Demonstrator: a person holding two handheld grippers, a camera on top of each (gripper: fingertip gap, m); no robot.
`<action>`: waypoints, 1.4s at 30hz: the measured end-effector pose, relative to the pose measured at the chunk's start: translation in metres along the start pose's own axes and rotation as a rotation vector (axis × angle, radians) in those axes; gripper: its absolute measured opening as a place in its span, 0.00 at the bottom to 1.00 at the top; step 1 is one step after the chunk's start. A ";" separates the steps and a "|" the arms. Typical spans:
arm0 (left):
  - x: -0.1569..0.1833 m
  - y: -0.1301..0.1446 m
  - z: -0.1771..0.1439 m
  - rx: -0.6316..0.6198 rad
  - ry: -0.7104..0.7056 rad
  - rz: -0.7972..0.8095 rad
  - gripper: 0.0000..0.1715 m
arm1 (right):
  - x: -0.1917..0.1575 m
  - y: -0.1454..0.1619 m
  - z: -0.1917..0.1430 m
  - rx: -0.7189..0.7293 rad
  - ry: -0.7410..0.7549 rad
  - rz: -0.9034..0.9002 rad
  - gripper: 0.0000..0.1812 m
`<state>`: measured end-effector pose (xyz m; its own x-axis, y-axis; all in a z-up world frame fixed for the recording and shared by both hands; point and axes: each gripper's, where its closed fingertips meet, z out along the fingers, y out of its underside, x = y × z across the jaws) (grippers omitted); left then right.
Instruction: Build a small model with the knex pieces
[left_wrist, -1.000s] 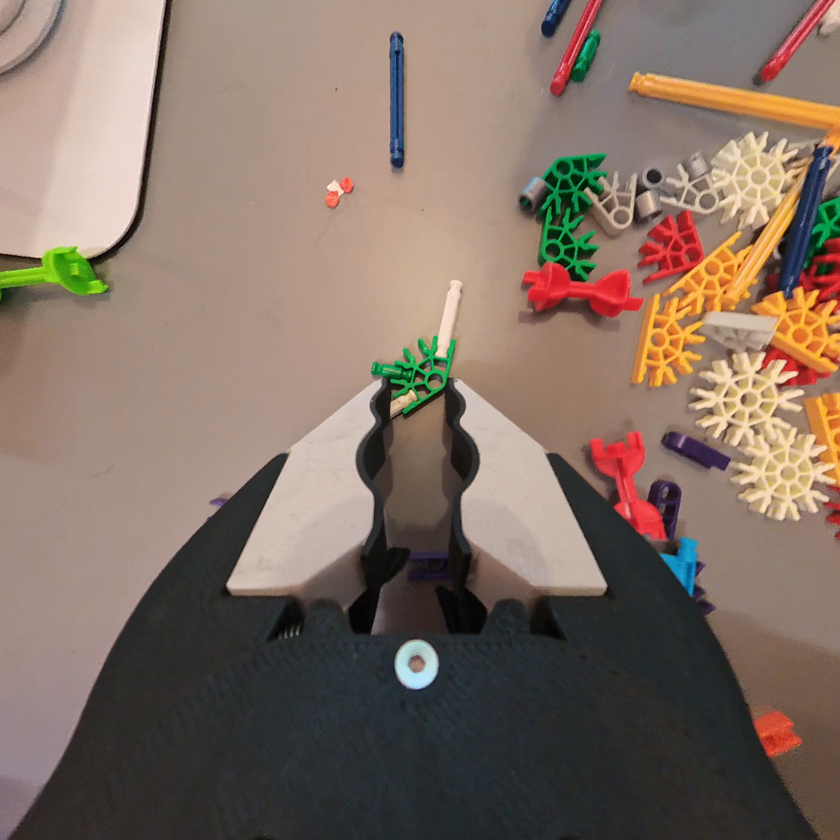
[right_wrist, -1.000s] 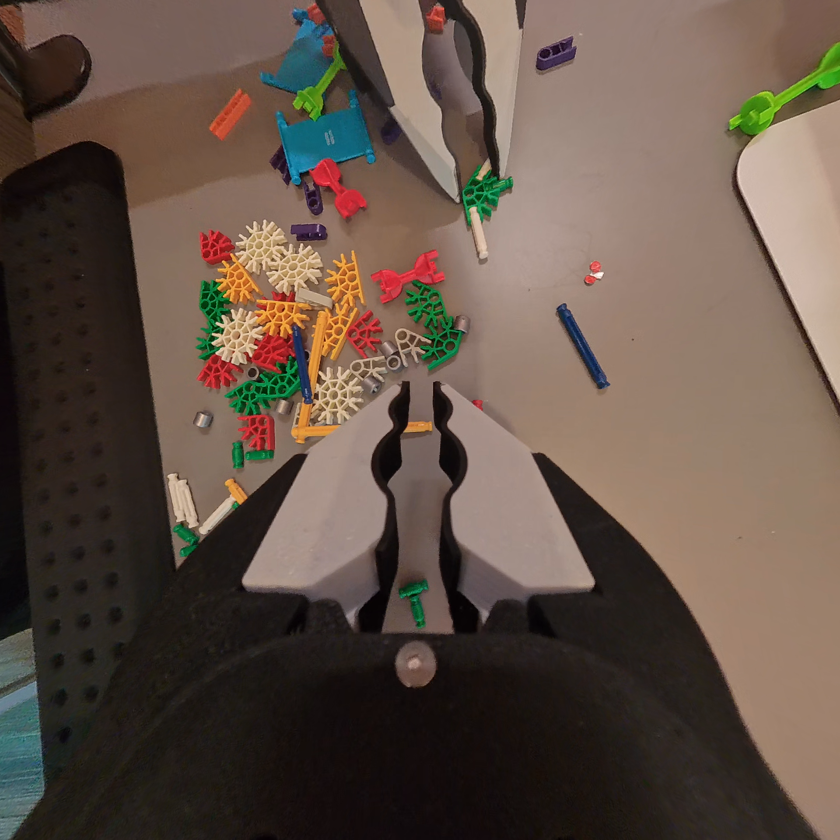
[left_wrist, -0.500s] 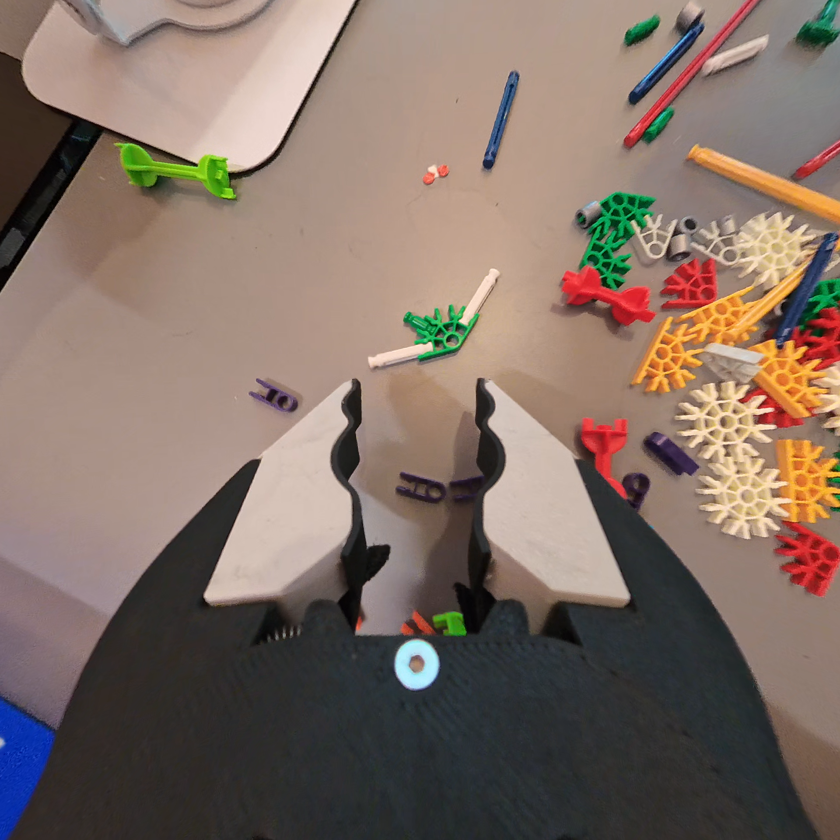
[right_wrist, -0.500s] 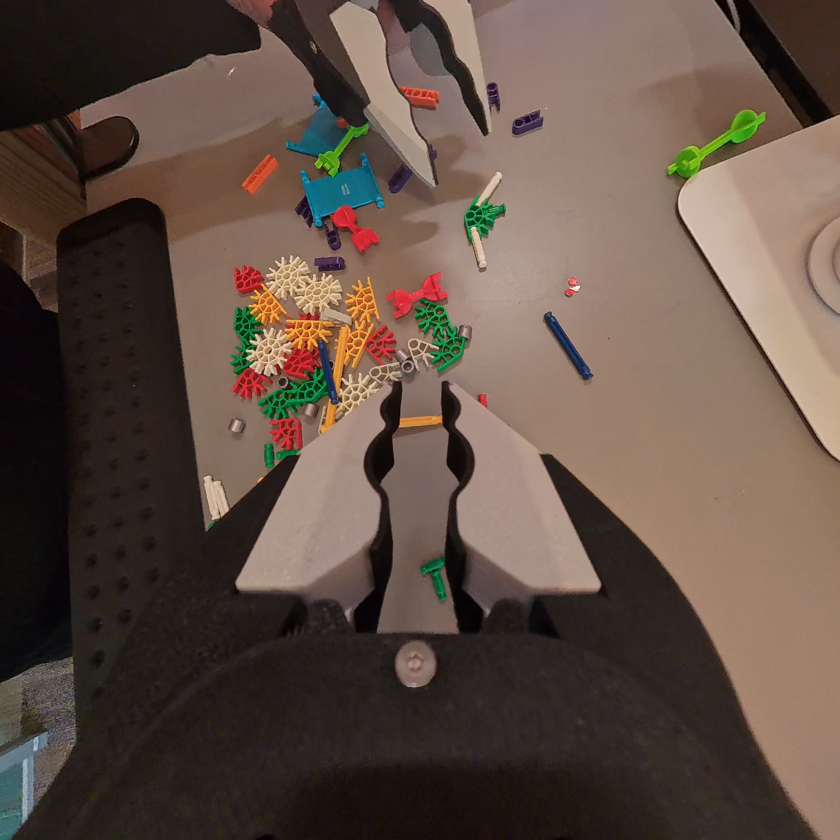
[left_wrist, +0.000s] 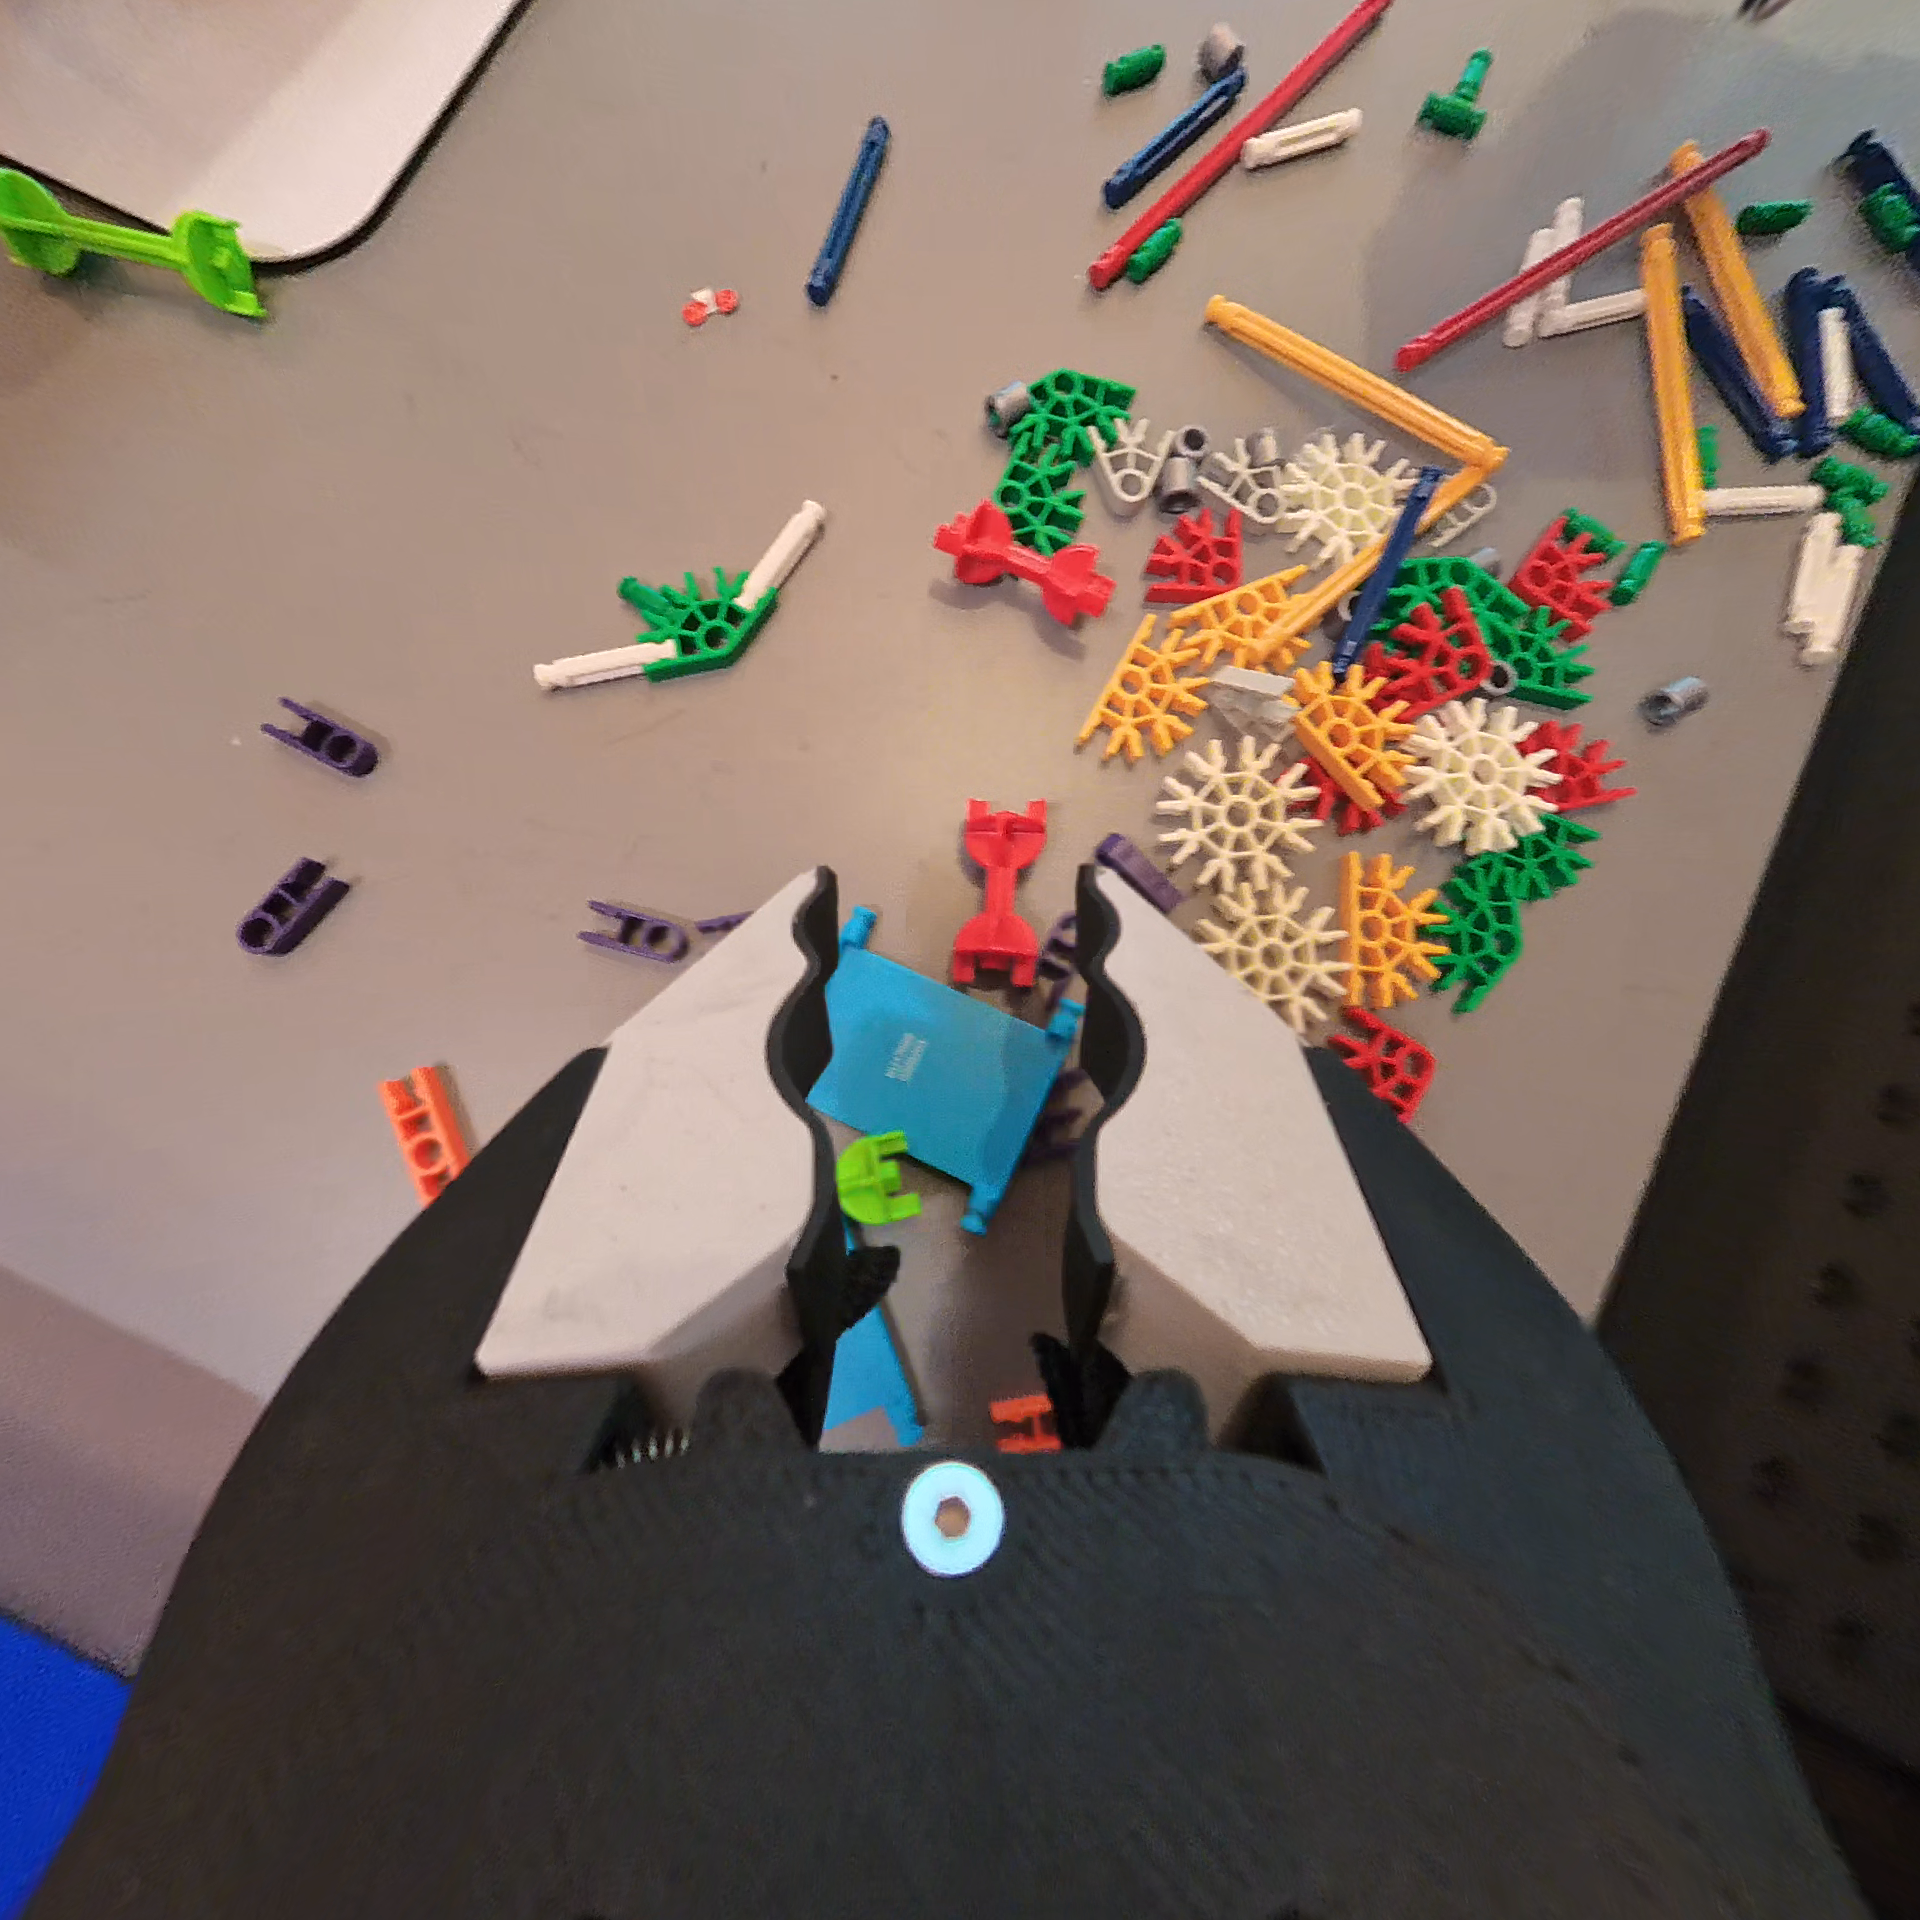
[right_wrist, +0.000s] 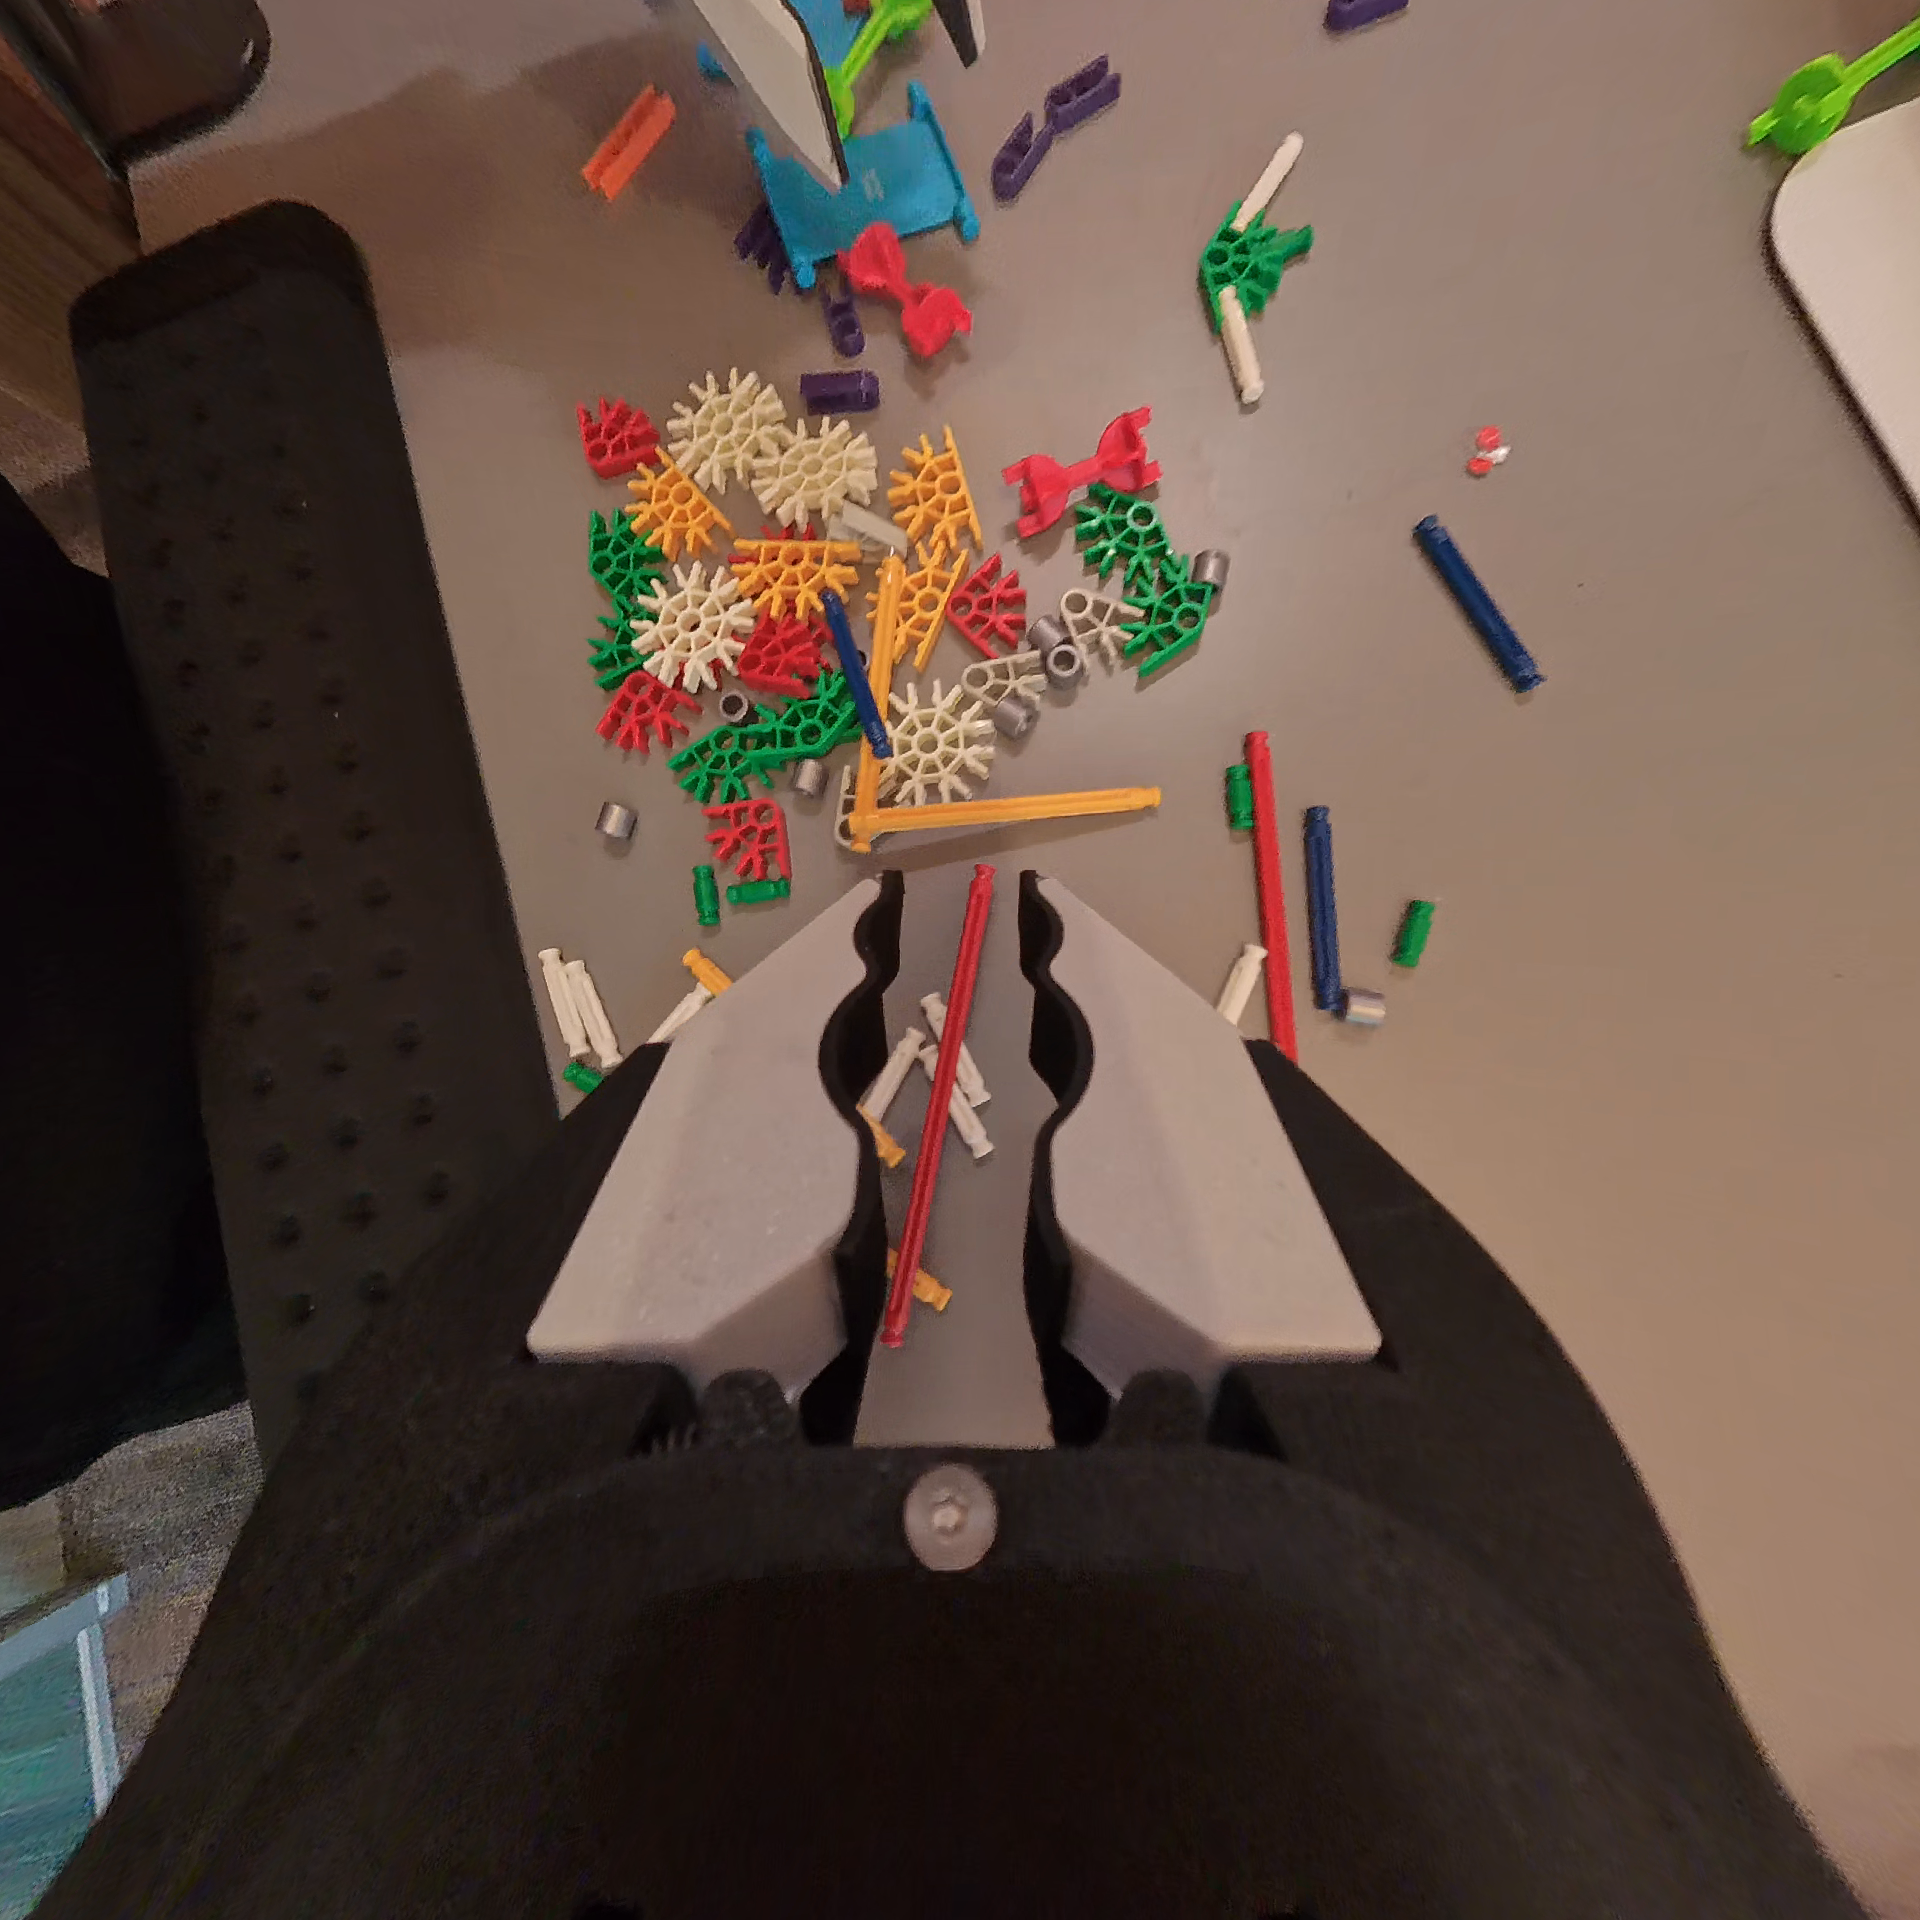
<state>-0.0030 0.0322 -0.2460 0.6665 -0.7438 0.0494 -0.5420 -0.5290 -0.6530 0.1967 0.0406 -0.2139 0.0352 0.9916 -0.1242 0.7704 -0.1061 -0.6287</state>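
A green connector with two white rods (left_wrist: 707, 623) lies free on the grey table; it also shows in the right wrist view (right_wrist: 1242, 260). My left gripper (left_wrist: 956, 888) is open and empty, well back from it, above a blue panel (left_wrist: 935, 1081) and a red connector (left_wrist: 997, 894). Its fingers (right_wrist: 800, 114) show at the top of the right wrist view. My right gripper (right_wrist: 958, 883) is open and empty above a long red rod (right_wrist: 940, 1101) and short white rods, just short of a pile of connectors (right_wrist: 831, 623).
The pile (left_wrist: 1351, 727) lies right of the left gripper, with loose rods beyond. A white pad (left_wrist: 260, 104) with a lime piece (left_wrist: 125, 239) at its edge is far left. A blue rod (left_wrist: 847, 208) and purple clips (left_wrist: 322, 738) lie apart. A black perforated armrest (right_wrist: 260, 727) borders the table. About 20 cm separates my left fingertips from my right. About 8 cm separates my right fingertips from the long red rod (right_wrist: 940, 1101). It is also in sight in the left wrist view (left_wrist: 1579, 248).
My left gripper let go of the green connector with white rods, opened wide and drew back over the blue panel. My right gripper drew back and opened a little wider.
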 end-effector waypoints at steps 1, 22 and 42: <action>0.006 0.001 -0.001 0.001 0.012 -0.003 0.25 | -0.004 0.002 0.003 -0.005 -0.007 -0.001 0.11; 0.066 -0.002 0.017 0.019 0.126 0.015 0.25 | -0.007 0.096 -0.034 -0.040 0.102 0.221 0.13; 0.020 0.050 -0.027 0.014 -0.144 -0.153 0.27 | 0.023 0.055 -0.021 0.007 0.149 0.106 0.17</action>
<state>-0.0303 -0.0204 -0.2573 0.8074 -0.5886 0.0414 -0.4218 -0.6249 -0.6569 0.2532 0.0586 -0.2354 0.2104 0.9747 -0.0754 0.7526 -0.2107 -0.6239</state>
